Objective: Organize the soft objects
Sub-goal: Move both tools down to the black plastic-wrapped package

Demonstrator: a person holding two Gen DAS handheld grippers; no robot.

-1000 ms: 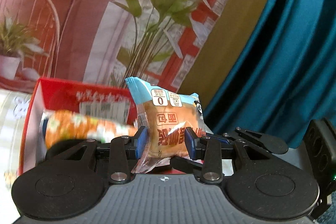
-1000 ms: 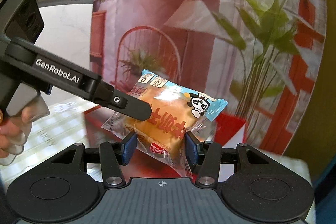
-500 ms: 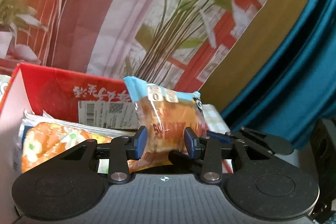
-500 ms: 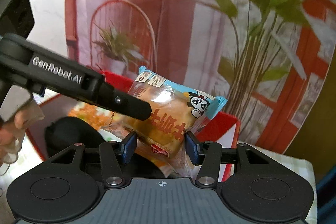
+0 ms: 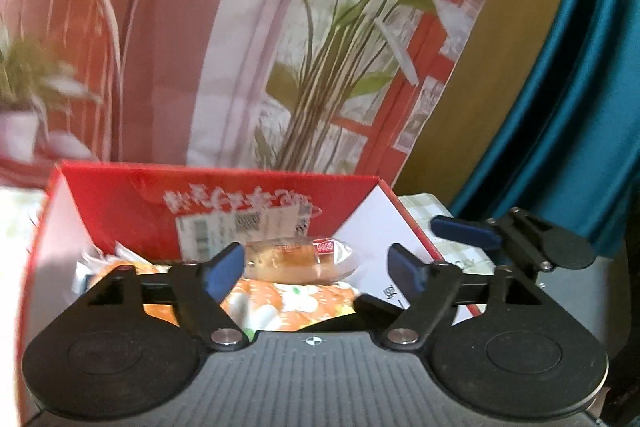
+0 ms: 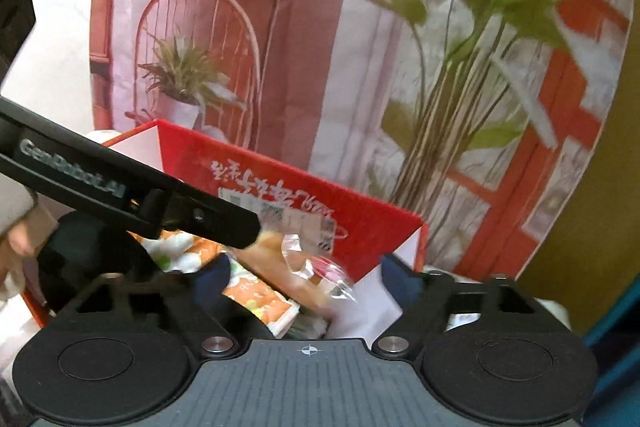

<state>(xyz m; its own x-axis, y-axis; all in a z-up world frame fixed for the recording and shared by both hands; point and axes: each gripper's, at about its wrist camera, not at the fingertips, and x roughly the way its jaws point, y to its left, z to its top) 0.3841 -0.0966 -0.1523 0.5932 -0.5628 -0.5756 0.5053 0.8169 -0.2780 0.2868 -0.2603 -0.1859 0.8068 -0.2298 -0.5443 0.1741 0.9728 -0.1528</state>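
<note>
A bread bun in a clear wrapper [image 5: 296,259] lies inside the red cardboard box [image 5: 240,195], on top of an orange flowered packet [image 5: 288,303]. My left gripper [image 5: 316,267] is opening, its blue pads well apart on either side of the bun and not touching it. My right gripper [image 6: 308,277] is opening too, and the bun [image 6: 288,263] sits low between its spread fingers, free of both. One finger [image 6: 216,219] of the left gripper crosses the right wrist view just above the bun. A right gripper finger [image 5: 464,231] shows at the box's right side.
The box [image 6: 360,223] stands against a printed backdrop of a lamp, chair and plants. A dark soft object [image 6: 72,247] fills the box's left part. A teal curtain [image 5: 580,107] hangs at the right. A hand [image 6: 16,239] holds the left gripper's handle.
Both grippers were shut on the bun and carried it down over the box. Their jaws have now spread, and the bun has dropped onto the orange packet inside.
</note>
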